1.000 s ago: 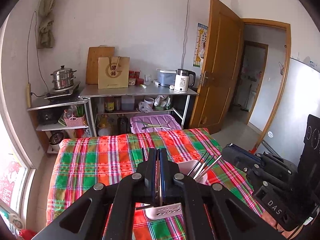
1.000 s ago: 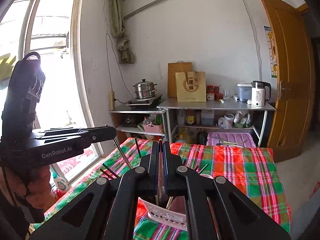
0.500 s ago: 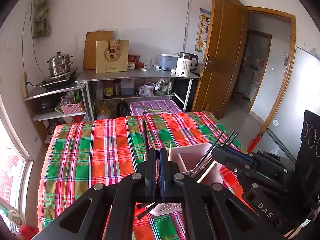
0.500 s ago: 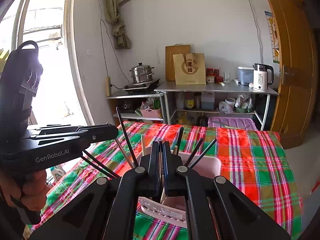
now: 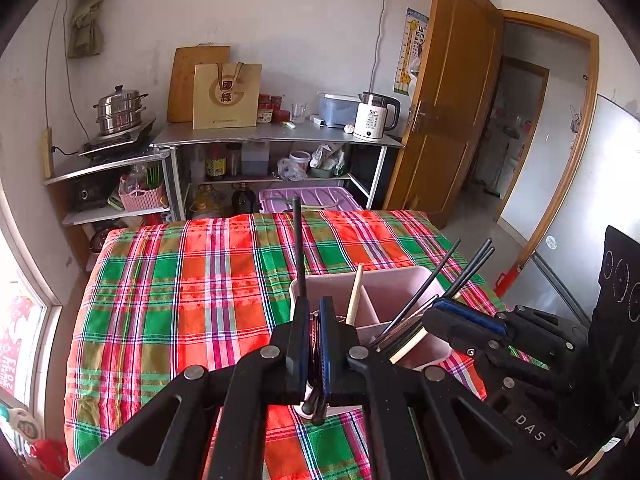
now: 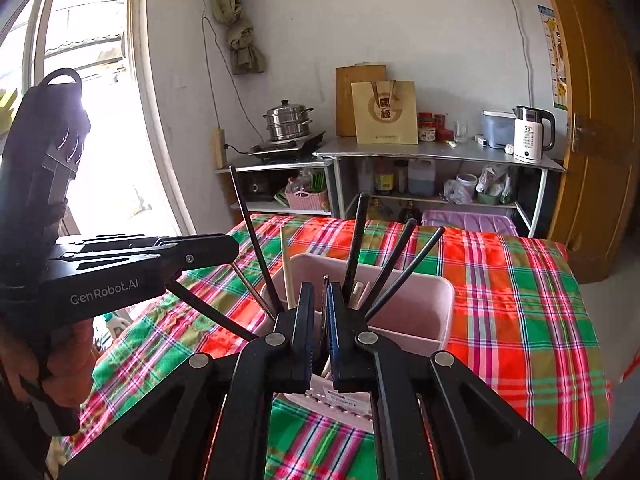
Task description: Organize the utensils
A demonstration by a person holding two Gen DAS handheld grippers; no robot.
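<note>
- Our left claw is clamped tight on a black chopstick that stands nearly upright over the near left corner of the pink utensil holder.
- Our right claw is easing apart, a thin metal utensil between its pads; we cannot tell whether they still press on it.
- The holder sits on the plaid-covered bench with black chopsticks and a pale wooden chopstick leaning in its compartments.

Bright daylight, window glare (blown out), fisheye-bent edges, sharp
</note>
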